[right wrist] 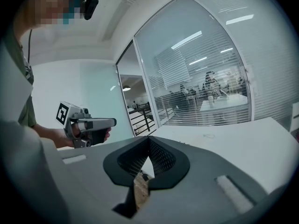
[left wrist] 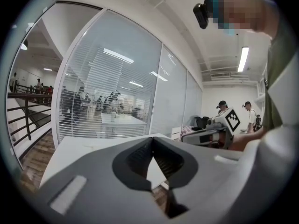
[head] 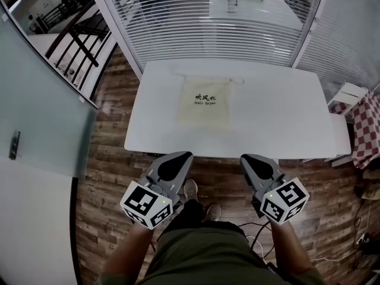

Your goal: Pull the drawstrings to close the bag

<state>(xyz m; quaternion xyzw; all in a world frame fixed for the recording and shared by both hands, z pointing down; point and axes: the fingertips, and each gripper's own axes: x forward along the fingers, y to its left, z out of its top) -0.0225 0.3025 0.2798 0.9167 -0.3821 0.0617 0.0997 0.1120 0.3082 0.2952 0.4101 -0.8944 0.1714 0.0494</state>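
Note:
A cream drawstring bag point(head: 205, 101) with dark print lies flat in the middle of the white table point(head: 285, 123). Its mouth faces the far edge. A thin cord point(head: 237, 80) trails from its far right corner. Both grippers hover on the near side of the table, above the wood floor and short of the table edge. The left gripper point(head: 186, 155) is shut and holds nothing, its jaws meeting in the left gripper view point(left wrist: 152, 140). The right gripper point(head: 244, 157) is likewise shut and empty point(right wrist: 149, 139). Each gripper shows in the other's view: right gripper point(left wrist: 219, 127), left gripper point(right wrist: 86, 125).
A glass wall with blinds point(head: 208, 22) runs behind the table, with a second table and a cup point(head: 232, 3) beyond it. A red-checked cloth point(head: 367, 129) and a white stool point(head: 347, 94) stand at the right. A stair railing point(head: 77, 34) is at the left. Two people point(left wrist: 233, 111) stand far off.

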